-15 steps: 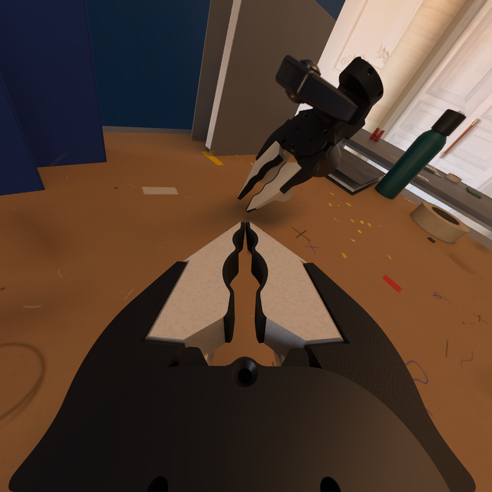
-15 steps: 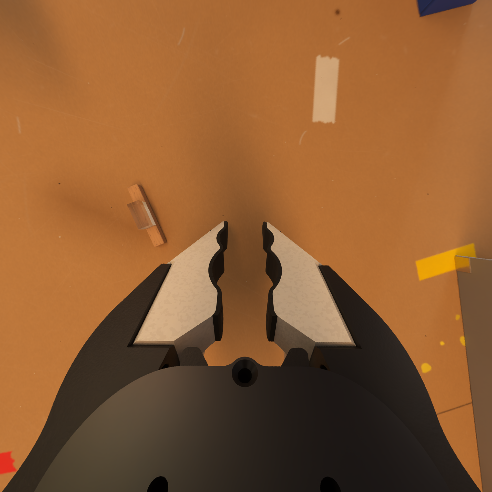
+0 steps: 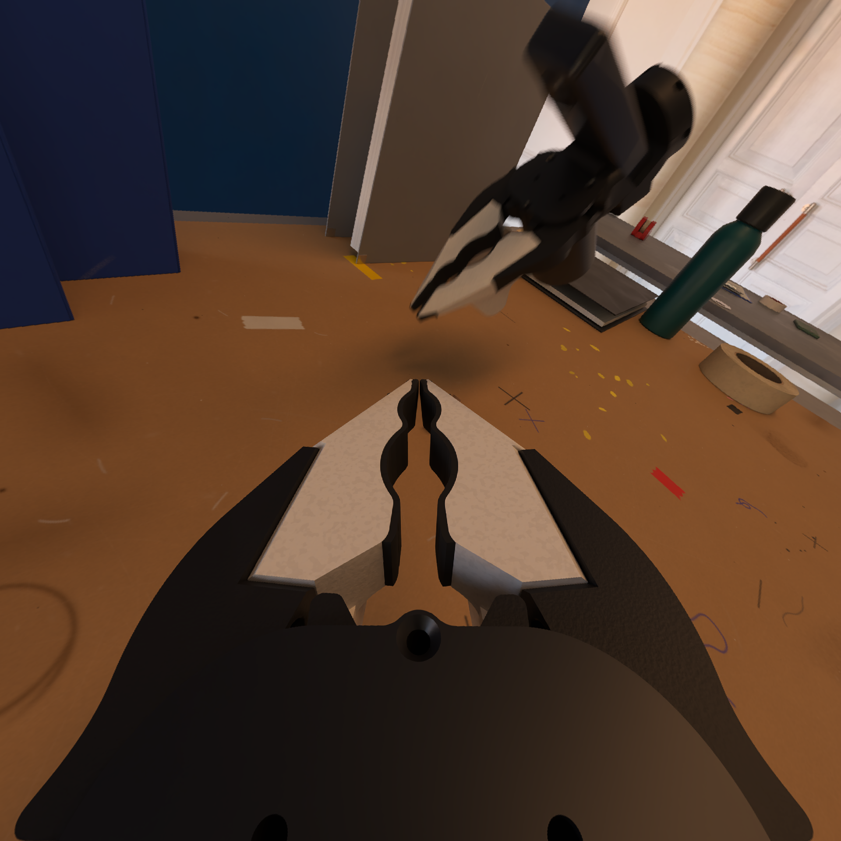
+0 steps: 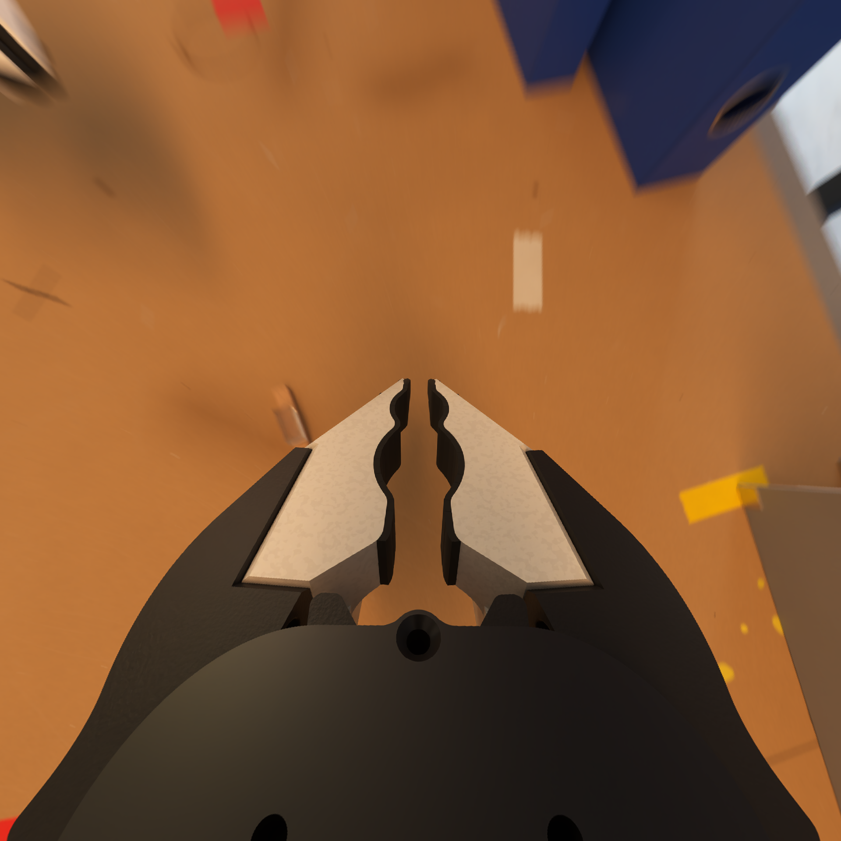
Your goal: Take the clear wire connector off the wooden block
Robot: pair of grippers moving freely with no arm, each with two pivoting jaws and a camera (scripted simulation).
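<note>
The small wooden block (image 4: 291, 425) lies on the brown table with the clear wire connector (image 4: 283, 412) on it. Both are blurred and sit just left of my right gripper's left finger, which hides their near end. My right gripper (image 4: 418, 382) hangs above the table with its jaws almost together, only a thin gap at the tips and nothing between them. It also shows blurred in the left wrist view (image 3: 421, 311), pointing down at the table. My left gripper (image 3: 418, 382) is shut and empty, low over the table. I cannot make out the block in the left wrist view.
A green bottle (image 3: 701, 268), a tape roll (image 3: 746, 382) and a dark flat book (image 3: 591, 296) stand at the right. An upright grey board (image 3: 437, 136) and blue boxes (image 3: 82, 159) close the back. The board (image 4: 801, 591) and a blue box (image 4: 682, 91) flank my right gripper.
My right gripper has risen and tilted, and its jaws have narrowed from a clear gap to a thin one. The block now appears closer to its left finger. My left gripper has stayed put.
</note>
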